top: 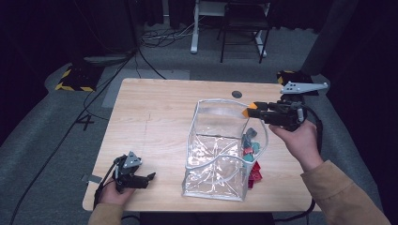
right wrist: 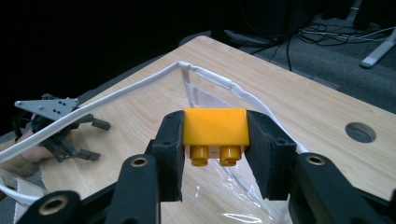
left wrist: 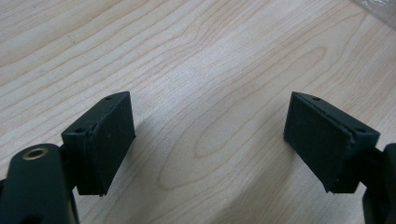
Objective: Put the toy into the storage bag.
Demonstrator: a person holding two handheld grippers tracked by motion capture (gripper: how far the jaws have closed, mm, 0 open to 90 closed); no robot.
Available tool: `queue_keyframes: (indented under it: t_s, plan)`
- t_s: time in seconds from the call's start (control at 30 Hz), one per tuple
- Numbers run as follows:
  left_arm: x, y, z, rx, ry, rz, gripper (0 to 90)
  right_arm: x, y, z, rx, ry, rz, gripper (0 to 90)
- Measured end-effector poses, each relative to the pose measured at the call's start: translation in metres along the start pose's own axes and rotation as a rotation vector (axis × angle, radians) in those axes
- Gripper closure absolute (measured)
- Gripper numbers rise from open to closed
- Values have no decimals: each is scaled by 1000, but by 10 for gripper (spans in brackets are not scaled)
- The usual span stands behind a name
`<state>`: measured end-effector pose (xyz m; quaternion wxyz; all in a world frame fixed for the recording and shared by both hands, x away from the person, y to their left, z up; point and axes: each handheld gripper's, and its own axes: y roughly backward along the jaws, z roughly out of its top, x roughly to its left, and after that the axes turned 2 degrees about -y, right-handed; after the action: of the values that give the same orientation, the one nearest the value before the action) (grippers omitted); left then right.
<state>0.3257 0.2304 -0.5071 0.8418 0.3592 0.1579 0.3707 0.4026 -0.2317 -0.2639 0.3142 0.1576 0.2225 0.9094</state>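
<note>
My right gripper [right wrist: 215, 140] is shut on an orange toy brick [right wrist: 215, 127], its two studs facing the camera. In the high view this gripper [top: 256, 111] holds the orange brick [top: 252, 108] level over the right rim of a clear plastic bag [top: 216, 150] with a white zip edge. Several blue and red bricks [top: 251, 143] lie beside the bag's right wall; whether inside or outside it, I cannot tell. My left gripper [left wrist: 210, 135] rests open above bare wood at the table's front left [top: 146, 178], with nothing between its pads.
The wooden table [top: 155, 117] has a round cable hole [top: 237, 94] near its far edge. Behind the table, a black chair [top: 244, 23], a white desk leg [top: 194, 28] and cables stand on grey carpet. A yellow-black striped block [top: 75, 79] lies at the far left.
</note>
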Motion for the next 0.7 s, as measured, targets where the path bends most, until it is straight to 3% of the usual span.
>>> queue_keyframes:
  t_s: [0.4,0.7]
  plan:
    - [0,0,0,0,0,0,167,32,-37,19,32,61,77,587]
    - [0,0,0,0,1,0,167,41,-69,23,94,102,89,587]
